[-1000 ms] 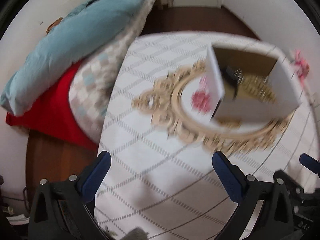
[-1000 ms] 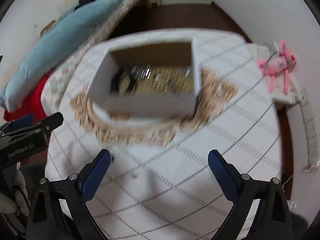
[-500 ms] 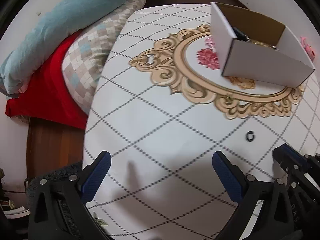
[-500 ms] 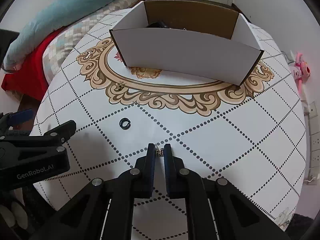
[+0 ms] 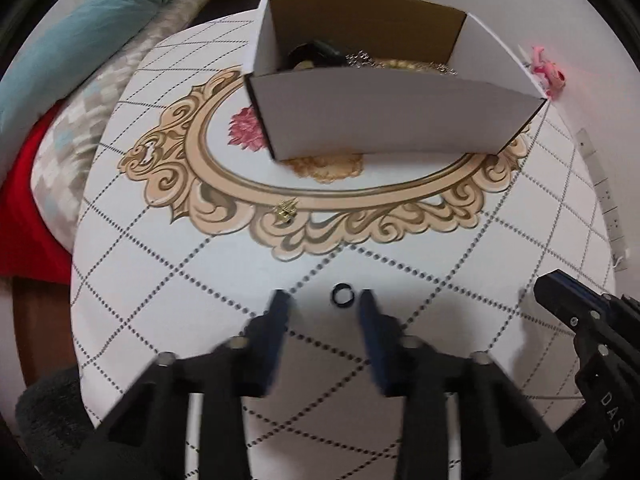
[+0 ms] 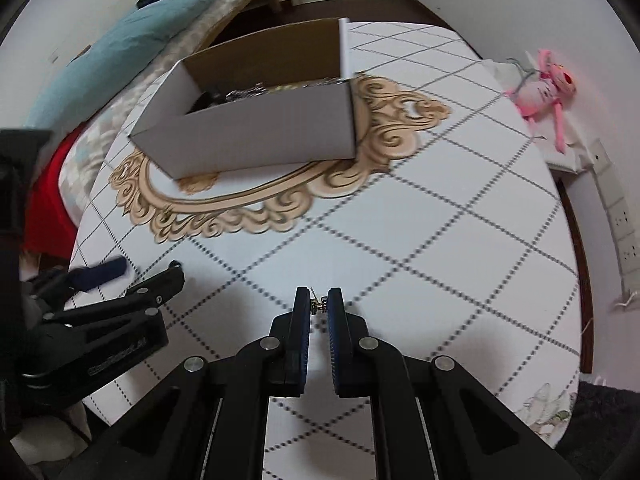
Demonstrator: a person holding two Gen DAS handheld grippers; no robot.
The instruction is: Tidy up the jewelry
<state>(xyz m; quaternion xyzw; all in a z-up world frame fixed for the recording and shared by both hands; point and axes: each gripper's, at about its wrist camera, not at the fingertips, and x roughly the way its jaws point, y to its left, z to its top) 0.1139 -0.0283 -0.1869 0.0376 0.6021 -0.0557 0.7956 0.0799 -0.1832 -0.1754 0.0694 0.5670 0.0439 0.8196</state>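
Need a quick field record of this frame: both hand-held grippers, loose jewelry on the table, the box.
left hand-held gripper: open, fingers either side of black ring, not touching it
right hand-held gripper: shut on small gold earring, above the table
table: round, white, diamond grid and gold scroll print
gold piece: loose on the scroll print, in front of the box
cardboard box: open top, chains and dark items inside

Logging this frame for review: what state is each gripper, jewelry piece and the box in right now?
Left gripper: open, fingers either side of the black ring.
Black ring: flat on the table, ungripped.
Right gripper: shut on a small gold earring.
Gold brooch: loose on the table.
Box: open-topped, jewelry inside.
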